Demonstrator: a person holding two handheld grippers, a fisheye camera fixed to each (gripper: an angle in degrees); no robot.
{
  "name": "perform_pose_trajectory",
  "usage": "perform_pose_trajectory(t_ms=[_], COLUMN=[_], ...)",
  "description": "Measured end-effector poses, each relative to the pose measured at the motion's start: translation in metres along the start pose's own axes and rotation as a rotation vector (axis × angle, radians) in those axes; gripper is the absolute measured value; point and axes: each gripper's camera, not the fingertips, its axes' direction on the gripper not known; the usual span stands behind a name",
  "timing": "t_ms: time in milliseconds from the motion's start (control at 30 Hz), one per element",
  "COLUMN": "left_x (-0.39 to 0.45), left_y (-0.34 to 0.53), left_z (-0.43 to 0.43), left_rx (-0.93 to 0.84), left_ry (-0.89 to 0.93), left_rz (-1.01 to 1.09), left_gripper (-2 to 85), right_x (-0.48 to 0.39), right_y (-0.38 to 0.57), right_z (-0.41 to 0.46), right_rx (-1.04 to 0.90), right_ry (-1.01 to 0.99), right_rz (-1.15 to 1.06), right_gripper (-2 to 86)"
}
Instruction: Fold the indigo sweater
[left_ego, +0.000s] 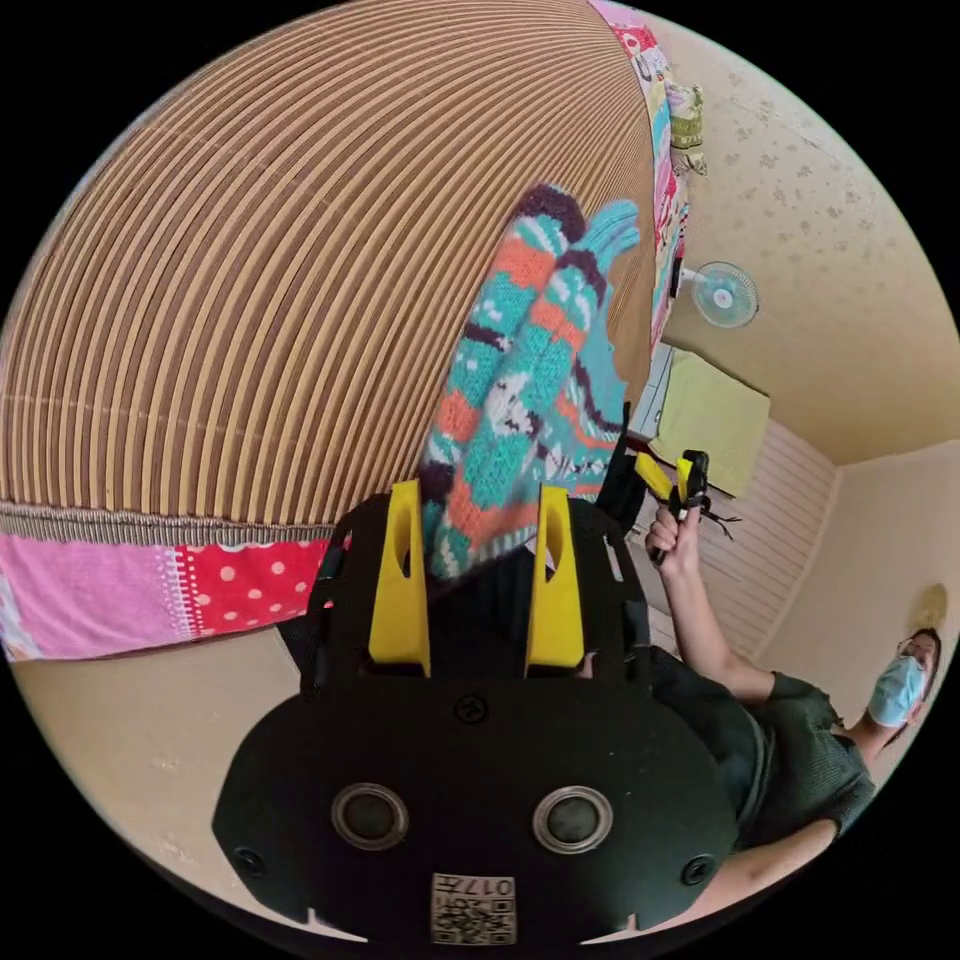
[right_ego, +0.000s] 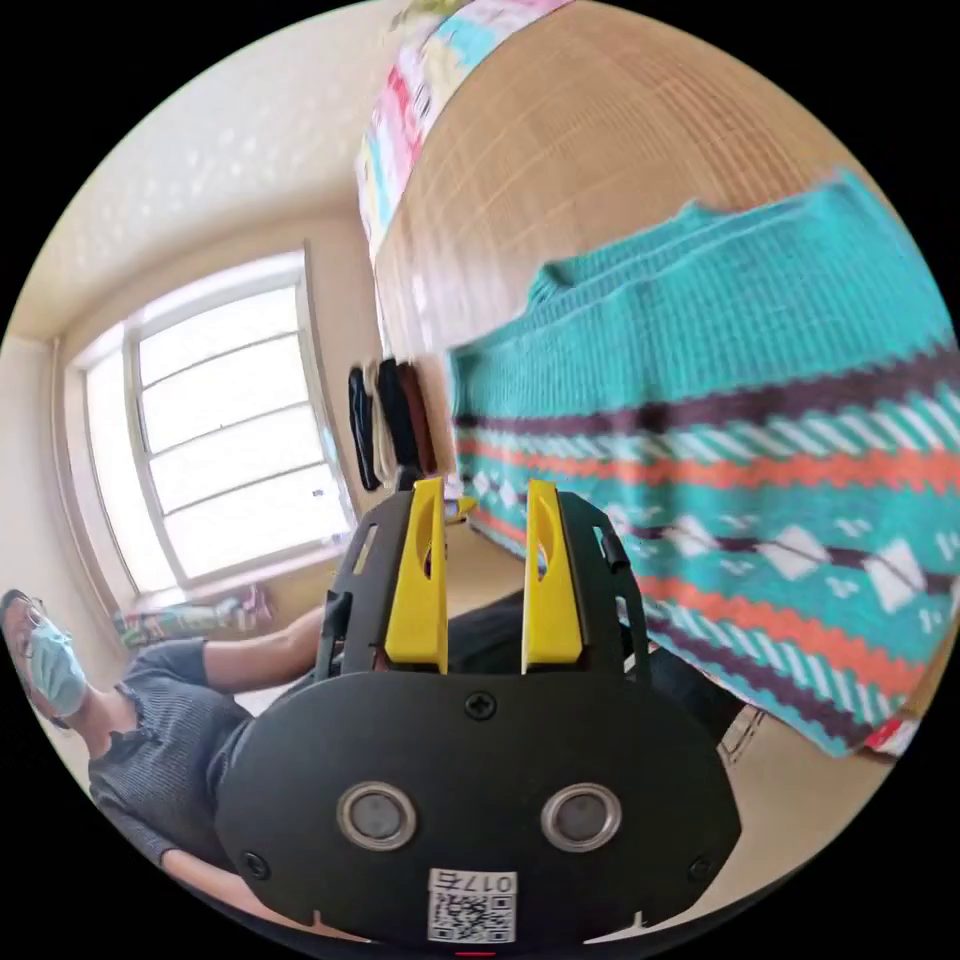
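The sweater is knitted in teal with orange, dark purple and white bands. In the left gripper view it lies on a striped woven mat, and a bunched end of it fills the gap between the yellow jaws of my left gripper, which press on it from both sides. In the right gripper view the sweater is spread wide over the mat. My right gripper is open beside the sweater's edge with nothing between its jaws. A hand holds the right gripper just past the sweater in the left gripper view.
A patchwork quilt edges the mat. A fan hangs on the wall. A large window is behind the person, and dark garments hang near it.
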Motion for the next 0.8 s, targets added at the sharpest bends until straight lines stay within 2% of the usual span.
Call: perform_pose_trajectory(t_ms=[133, 267, 367, 433, 500, 567, 633, 700, 733, 800], left_x=[0.048, 0.141, 0.205, 0.236, 0.261, 0.27, 0.279, 0.28, 0.277, 0.257], left_y=[0.007, 0.024, 0.038, 0.047, 0.053, 0.058, 0.072, 0.087, 0.087, 0.071], left_z=[0.007, 0.024, 0.054, 0.078, 0.111, 0.124, 0.121, 0.108, 0.106, 0.109], left_rx=[0.0, 0.03, 0.05, 0.078, 0.079, 0.086, 0.146, 0.239, 0.251, 0.264], left_ry=[-0.124, -0.293, -0.442, -0.569, -0.716, -0.747, -0.662, -0.443, -0.39, -0.267], left_rz=[0.16, 0.368, 0.5, 0.566, 0.628, 0.666, 0.737, 0.807, 0.8, 0.703], left_gripper=[8.0, 6.6, 6.5, 6.5, 6.7, 7.3, 8.0, 10.4, 10.7, 11.2], right_x=[-0.052, -0.094, -0.113, -0.117, -0.116, -0.107, -0.078, -0.045, -0.019, 0.027], right_y=[-0.055, -0.103, -0.133, -0.137, -0.13, -0.124, -0.111, -0.093, -0.076, -0.05], right_z=[0.1, 0.157, 0.207, 0.235, 0.23, 0.197, 0.124, 0.061, 0.02, -0.037], right_rx=[-0.214, -0.324, -0.54, -0.696, -0.711, -0.656, -0.556, -0.448, -0.381, -0.299], right_ry=[0.126, 0.297, 0.565, 0.825, 0.978, 0.873, 0.599, 0.415, 0.324, 0.23], right_rz=[-0.059, -0.096, -0.105, -0.176, -0.265, -0.289, -0.332, -0.375, -0.409, -0.416], right_gripper=[20.0, 23.4, 20.5, 11.9, 8.2, 7.3, 6.8, 6.6, 6.6, 6.7])
